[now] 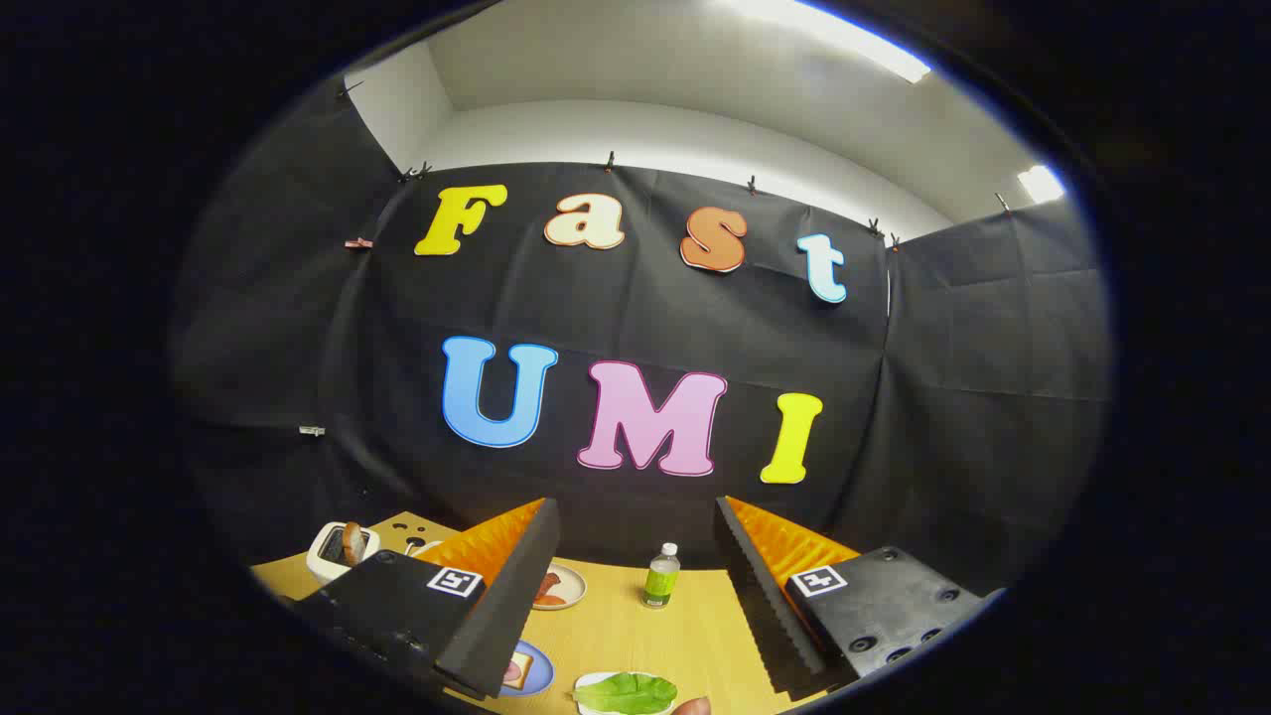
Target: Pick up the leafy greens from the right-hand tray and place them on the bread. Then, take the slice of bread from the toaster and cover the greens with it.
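Spread wide and holding nothing, gripper [635, 596] fingers frame flat, bright leafy greens [627, 692] on their white tray [588, 683].

1. A recording booth, not a home kitchen: black cloth [635, 328] clipped up as walls in the middle of the frame.
2. Plain white walls and a ceiling strip light [844, 40] above, at upper right.
3. A wooden surface [635, 636] with a toaster [341, 551] at lower left.

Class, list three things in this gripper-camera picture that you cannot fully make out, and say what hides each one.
1. The blue plate with bread, gripper view: half covered by the near finger of the open gripper.
2. The leafy greens on their tray: cut off at the picture's lower rim.
3. The toaster: partly behind the gripper body; the slice in its slot is too small to judge.
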Demonstrator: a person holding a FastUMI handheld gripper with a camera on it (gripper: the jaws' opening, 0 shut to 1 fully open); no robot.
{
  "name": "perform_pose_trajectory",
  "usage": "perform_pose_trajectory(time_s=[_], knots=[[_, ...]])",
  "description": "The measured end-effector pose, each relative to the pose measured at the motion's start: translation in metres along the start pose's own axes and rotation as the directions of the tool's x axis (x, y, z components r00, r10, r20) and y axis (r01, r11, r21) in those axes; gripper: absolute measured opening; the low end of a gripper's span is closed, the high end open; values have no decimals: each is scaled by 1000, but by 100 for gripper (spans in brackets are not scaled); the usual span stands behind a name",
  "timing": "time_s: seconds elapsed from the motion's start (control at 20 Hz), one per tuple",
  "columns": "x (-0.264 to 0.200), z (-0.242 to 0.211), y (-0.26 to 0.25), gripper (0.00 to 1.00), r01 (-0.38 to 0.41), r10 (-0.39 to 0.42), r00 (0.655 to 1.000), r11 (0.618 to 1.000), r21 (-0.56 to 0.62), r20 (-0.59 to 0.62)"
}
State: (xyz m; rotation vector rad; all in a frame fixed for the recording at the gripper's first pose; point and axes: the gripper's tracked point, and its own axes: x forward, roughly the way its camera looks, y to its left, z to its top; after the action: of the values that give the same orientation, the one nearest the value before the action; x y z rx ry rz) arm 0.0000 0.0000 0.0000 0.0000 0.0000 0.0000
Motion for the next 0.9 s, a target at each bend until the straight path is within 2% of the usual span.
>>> perform_pose_trajectory(time_s=[0.6, 0.9], knots=[[-7, 3, 2, 96, -15, 15, 1000, 1000, -19, 10], [2, -21, 3, 96, -49, 49, 997, 999, -1, -63]])
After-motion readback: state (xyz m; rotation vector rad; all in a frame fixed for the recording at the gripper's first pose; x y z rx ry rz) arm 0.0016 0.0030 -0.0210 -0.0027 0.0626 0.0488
